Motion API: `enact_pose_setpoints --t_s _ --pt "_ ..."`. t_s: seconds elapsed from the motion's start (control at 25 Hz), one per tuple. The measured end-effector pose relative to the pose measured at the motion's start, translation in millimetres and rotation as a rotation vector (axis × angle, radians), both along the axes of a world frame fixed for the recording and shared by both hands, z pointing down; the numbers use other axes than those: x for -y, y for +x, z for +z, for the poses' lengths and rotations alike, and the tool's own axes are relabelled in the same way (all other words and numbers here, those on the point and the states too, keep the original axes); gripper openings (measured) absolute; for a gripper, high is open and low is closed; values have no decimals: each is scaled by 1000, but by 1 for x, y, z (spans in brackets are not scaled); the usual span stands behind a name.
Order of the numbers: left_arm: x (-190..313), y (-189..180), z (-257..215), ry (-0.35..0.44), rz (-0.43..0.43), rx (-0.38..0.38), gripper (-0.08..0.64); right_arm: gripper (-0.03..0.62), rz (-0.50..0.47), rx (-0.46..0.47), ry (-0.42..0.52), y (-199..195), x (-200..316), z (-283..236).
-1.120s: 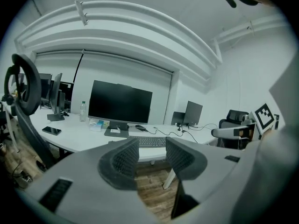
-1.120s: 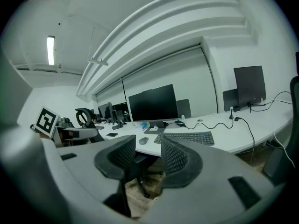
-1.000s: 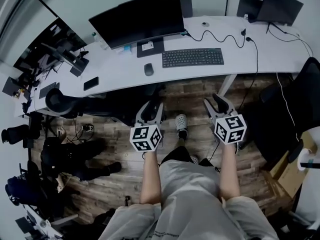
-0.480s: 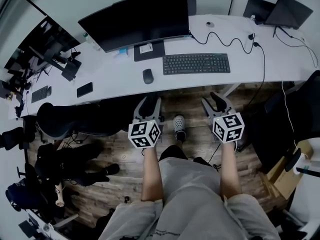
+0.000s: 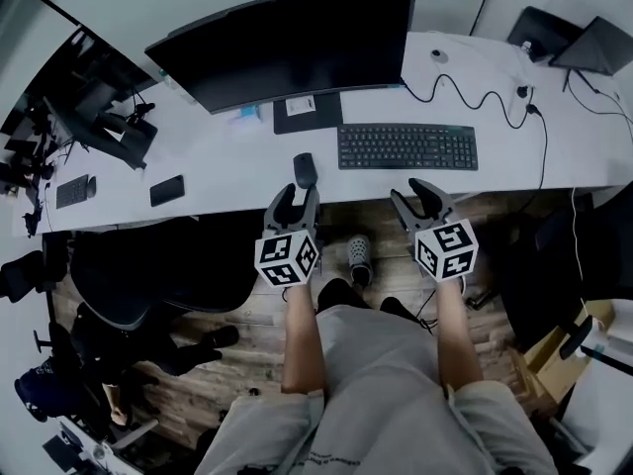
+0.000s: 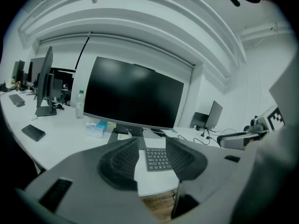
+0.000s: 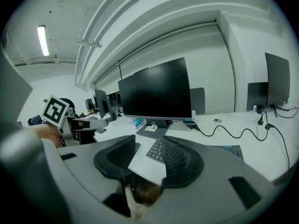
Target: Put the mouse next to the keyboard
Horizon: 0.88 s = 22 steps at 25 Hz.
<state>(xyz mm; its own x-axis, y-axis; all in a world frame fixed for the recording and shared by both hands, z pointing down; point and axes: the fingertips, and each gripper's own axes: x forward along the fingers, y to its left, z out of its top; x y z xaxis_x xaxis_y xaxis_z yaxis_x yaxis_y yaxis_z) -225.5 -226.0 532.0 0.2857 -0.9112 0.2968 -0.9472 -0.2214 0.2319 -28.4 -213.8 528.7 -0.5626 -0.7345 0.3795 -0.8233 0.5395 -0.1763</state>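
Observation:
A dark mouse [image 5: 305, 169] lies on the white desk [image 5: 223, 166], left of the black keyboard [image 5: 406, 147] and apart from it. My left gripper [image 5: 295, 198] hovers at the desk's front edge just in front of the mouse, open and empty. My right gripper [image 5: 415, 191] is open too, in front of the keyboard's middle, holding nothing. The left gripper view shows the keyboard [image 6: 157, 158] through the gap of the left gripper [image 6: 152, 160], with the mouse hidden. In the right gripper view, the keyboard [image 7: 156, 149] lies beyond the right gripper [image 7: 147, 157].
A large black monitor [image 5: 287, 43] stands behind the mouse and keyboard. A phone [image 5: 167, 190] lies at the desk's left, and cables [image 5: 475, 77] and laptops [image 5: 574, 43] sit at the back right. A black office chair [image 5: 158, 265] stands under the desk at left.
Both grippers have moved forward together from over the wooden floor to the desk's front edge. Their jaws stand as wide as before, still empty.

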Motion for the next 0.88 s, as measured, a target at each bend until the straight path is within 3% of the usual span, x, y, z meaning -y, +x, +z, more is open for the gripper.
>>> enact_pose_setpoints --t_s 0.16,0.32,0.44,0.6,0.88 --pt "33 -16 4 -7 -11 -12 186 187 -24 -31 14 -28 26 -2" --pt "60 -34 -1 49 -10 -68 186 192 -45 -68 38 -53 58 -2" --pt "74 -48 5 49 -12 -48 186 192 -34 -76 41 -62 76 -1" --pt "85 -59 31 17 -35 -28 186 195 -35 -96 10 -74 89 13" --pt "83 -82 53 11 -80 -47 152 206 -148 -127 -57 -124 81 50"
